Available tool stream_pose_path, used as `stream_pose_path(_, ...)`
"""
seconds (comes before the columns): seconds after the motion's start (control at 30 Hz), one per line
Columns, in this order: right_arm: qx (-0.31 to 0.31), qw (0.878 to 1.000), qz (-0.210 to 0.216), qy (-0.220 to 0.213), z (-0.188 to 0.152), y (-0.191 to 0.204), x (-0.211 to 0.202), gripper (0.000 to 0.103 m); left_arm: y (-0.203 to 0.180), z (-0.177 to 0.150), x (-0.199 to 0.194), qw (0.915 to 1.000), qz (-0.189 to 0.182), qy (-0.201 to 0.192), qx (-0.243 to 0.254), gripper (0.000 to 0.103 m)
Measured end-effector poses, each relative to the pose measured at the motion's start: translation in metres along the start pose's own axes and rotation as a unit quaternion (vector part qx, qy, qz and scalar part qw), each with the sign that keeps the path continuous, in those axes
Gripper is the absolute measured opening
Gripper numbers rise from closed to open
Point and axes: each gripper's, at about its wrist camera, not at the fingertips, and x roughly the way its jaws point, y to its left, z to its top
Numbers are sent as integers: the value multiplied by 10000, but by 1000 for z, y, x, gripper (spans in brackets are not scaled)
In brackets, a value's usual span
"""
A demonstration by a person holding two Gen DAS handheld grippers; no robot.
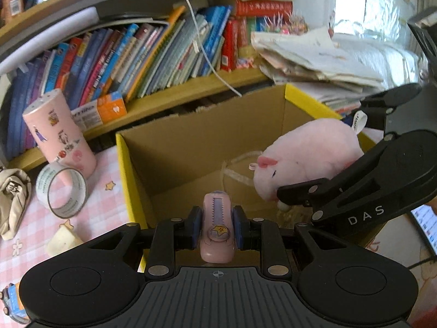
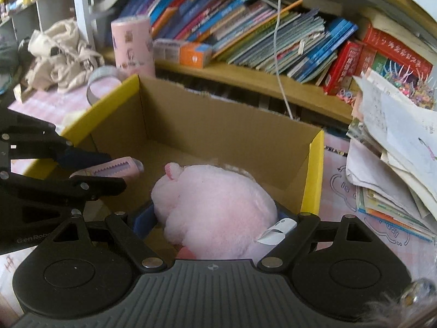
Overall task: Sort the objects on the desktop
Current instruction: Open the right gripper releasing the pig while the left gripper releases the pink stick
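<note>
Both hands hang over the open cardboard box (image 1: 191, 147), ready to drop things in. The left hand-held gripper (image 1: 217, 231) pinches a small pink stapler-like item (image 1: 217, 227); the right hand-held gripper (image 2: 215, 218), spread wide, clasps the pink plush toy (image 2: 215, 207) just inside the near wall.

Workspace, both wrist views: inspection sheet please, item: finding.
Surface: pink checked tablecloth.
Job's things: open cardboard box; pink stapler-like gadget; pink plush toy, both held over the box.
Clutter: tape roll, pink sticker-covered tube, beige cloth bag, paper stack.
Grippers: left gripper shut on the gadget; right gripper wide around the plush, pads pressing its sides.
Cables: white cable hanging past the books.
Surroundings: shelf of books.
</note>
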Motion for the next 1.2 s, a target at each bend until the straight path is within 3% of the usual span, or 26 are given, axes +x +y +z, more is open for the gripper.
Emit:
stream_pose_path(0.23, 61, 9999, -54, 109, -3, 1, 5, 88, -10, -1, 3, 9989, 242, 65, 403, 25)
stream_pose_path(0.4, 246, 9997, -90, 12, -6, 2, 0, 90, -13, -2, 1, 9974, 435, 137, 556, 39)
stream_pose_path(0.5, 353, 9993, -126, -82, -11, 3, -6, 90, -15, -2, -2, 9963, 573, 113, 630, 42)
stream_pose_path(0.63, 537, 9981, -165, -237, -17, 4, -16, 90, -19, -2, -10, 9942, 842, 3, 668, 56)
stream_pose_path(0.77, 779, 9958, -161, -445, -24, 3, -28, 93, -16, -2, -21, 9959, 768, -78, 480, 58)
stream_pose_path(0.83, 928, 9940, -156, -565, -30, 2, -36, 98, -14, -2, -27, 9970, 691, -107, 321, 62)
stream_pose_path(1.0, 1321, 9877, -77, -836, -42, -2, -55, 98, -13, -6, -43, 9980, 574, -277, -9, 72)
stream_pose_path(1.07, 1427, 9856, -74, -904, -46, -1, -62, 98, -13, -7, -47, 9971, 680, -314, -107, 84)
stream_pose_path(1.1, 1455, 9849, -81, -938, -47, 0, -65, 99, -13, -7, -49, 9958, 841, -321, -164, 95)
stream_pose_path(1.2, 1463, 9839, -98, -1019, -50, 3, -72, 101, -12, -10, -56, 9939, 981, -415, -288, 99)
